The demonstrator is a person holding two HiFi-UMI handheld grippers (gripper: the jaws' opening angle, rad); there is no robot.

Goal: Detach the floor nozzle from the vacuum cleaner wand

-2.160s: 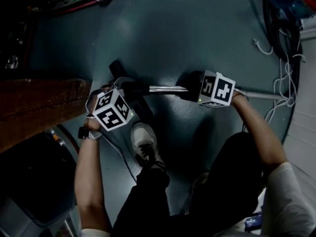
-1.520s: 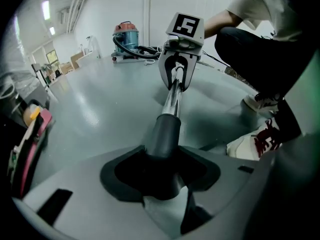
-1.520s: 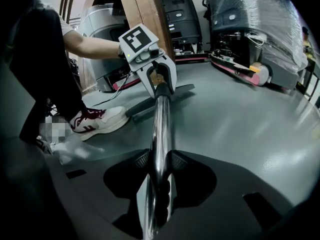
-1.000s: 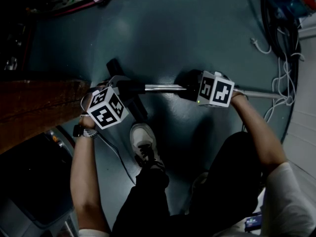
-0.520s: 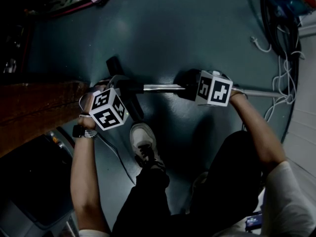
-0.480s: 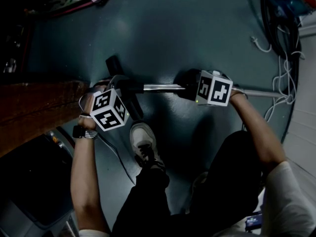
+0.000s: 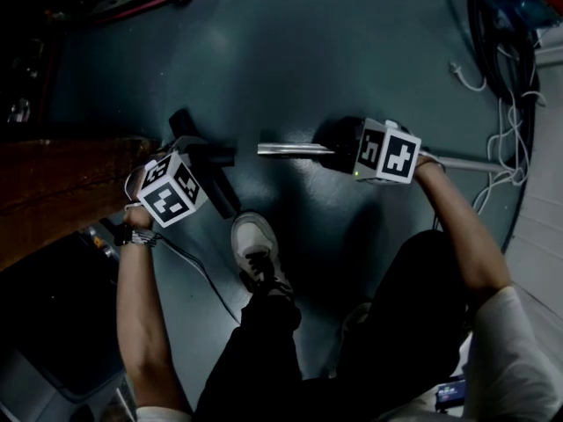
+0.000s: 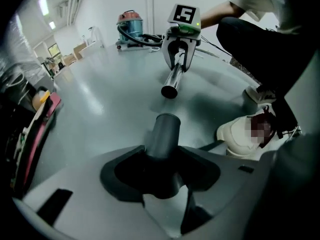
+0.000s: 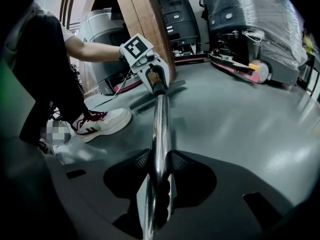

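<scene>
Left side: left gripper has its jaws closed on the short dark neck of the floor nozzle. Grip sits at the neck, likely because that is the only round, graspable part and it lets the pull run along the joint. Nozzle is at the left of the floor, beside the wooden panel and just beyond the shoe. The head's long axis runs diagonally, far-left to near-right, and the neck opening points right.

Middle: a clear gap, so nozzle and wand are apart but roughly in line. The joint looks separated.

Right side: right gripper has its jaws clamped around the shiny wand, a little back from the open end, probably to anchor it against the pull. The wand's long axis runs left-right and its open end points left at the neck.
</scene>
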